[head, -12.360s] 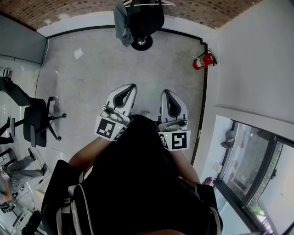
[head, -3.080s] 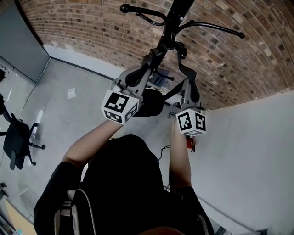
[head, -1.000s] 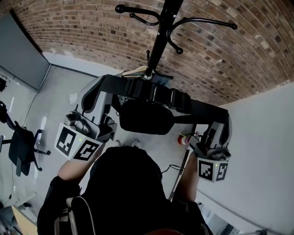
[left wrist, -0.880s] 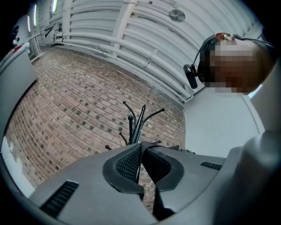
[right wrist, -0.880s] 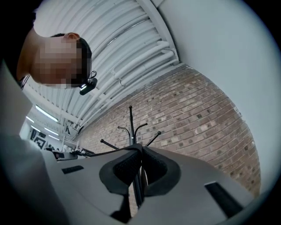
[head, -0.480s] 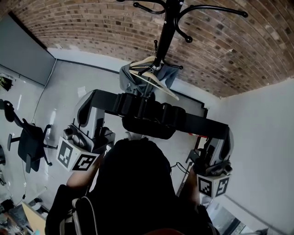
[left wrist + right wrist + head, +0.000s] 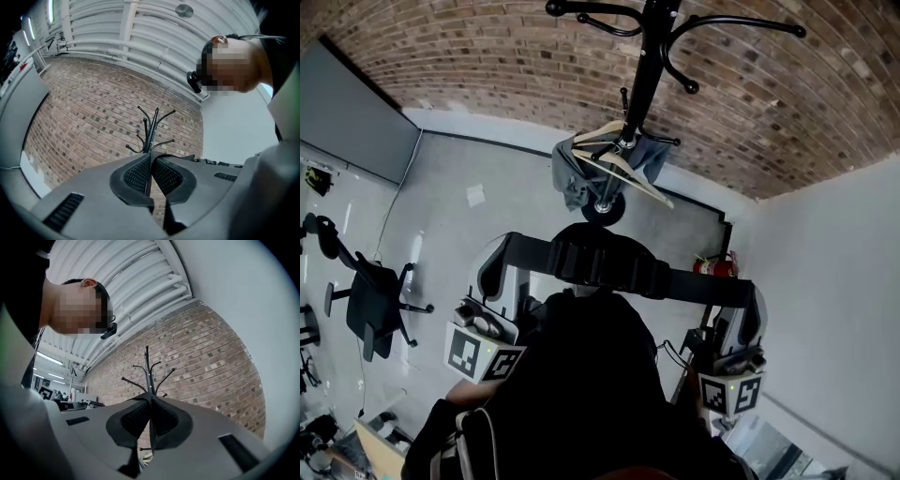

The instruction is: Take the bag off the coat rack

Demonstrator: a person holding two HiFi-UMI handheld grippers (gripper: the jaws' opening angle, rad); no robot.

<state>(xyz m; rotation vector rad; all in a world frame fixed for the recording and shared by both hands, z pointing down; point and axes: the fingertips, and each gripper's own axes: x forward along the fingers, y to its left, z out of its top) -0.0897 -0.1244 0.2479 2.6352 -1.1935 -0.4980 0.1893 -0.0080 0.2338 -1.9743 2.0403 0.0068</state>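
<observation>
The left gripper (image 7: 494,274) clamps one end of the strap (image 7: 530,251). The bag (image 7: 598,264), lowered away from the coat rack (image 7: 637,89) over the last second, hangs just over the person's head, apparently free of every hook. The right gripper (image 7: 748,305) pinches the other end.

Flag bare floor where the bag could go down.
Widest bare floor: between office chair and coat rack base, bar one white sheet. Smaller patch between rack base and fire extinguisher. Crowded right under the rack: grey garment, hanger.
</observation>
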